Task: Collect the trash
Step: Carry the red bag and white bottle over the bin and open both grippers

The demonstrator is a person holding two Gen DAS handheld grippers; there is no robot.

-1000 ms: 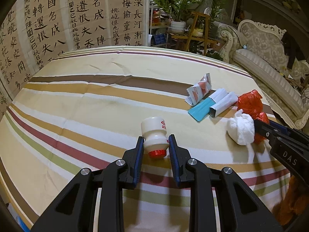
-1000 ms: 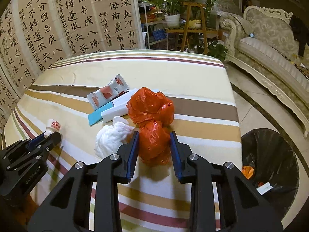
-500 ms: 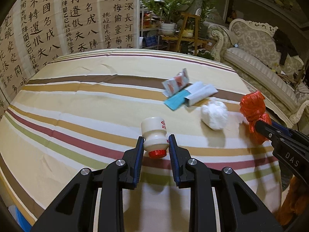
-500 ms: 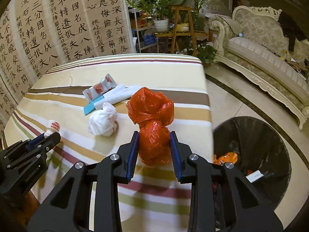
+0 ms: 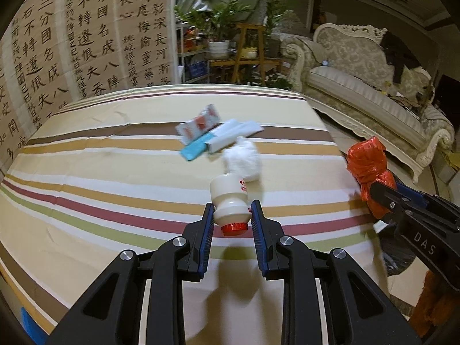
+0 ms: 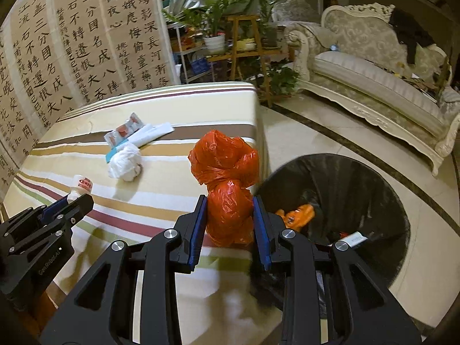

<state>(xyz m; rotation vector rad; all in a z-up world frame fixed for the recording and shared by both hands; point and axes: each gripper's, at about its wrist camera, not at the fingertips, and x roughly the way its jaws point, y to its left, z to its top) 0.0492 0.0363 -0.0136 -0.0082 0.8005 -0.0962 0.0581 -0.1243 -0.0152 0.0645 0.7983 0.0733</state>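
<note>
left tool [image 5: 232, 215]: blue pads pinch a small white bottle [image 5: 230, 198] at its neck, red cap [image 5: 234, 228] toward the camera, base pointing away. bottle is lifted clear of the striped cloth on the counter [image 5: 100, 178].

right tool [image 6: 228, 215]: pads pressed into a crumpled orange plastic bag [image 6: 227, 184], lower lobe squeezed between them, upper lobe bulging above the tips. bag held in the air near the counter's right edge, just beside the bin.

in the right wrist view the left tool shows at lower left with the bottle poking out of its tips; in the left wrist view the right tool sits at the right edge with the orange bag.

still on the counter: white wadded tissue [image 6: 126, 162], lying alone on the stripes; behind it a cluster touching one another — red-and-white snack wrapper [image 6: 123, 129], white flat packet [image 6: 153, 132], teal piece [image 5: 195, 148] under it.

container: round bin with black liner [image 6: 359, 184] on the floor, close to the counter's right side, mouth open. inside: an orange item [image 6: 299, 215] low against the near wall, a white slip of paper [image 6: 355, 238] near the rim, a further reddish scrap too dark to make out.

beyond: pale tiled floor, ornate cream sofa [image 6: 373, 66], potted plants [image 6: 215, 20], calligraphy screen [image 6: 72, 43].
</note>
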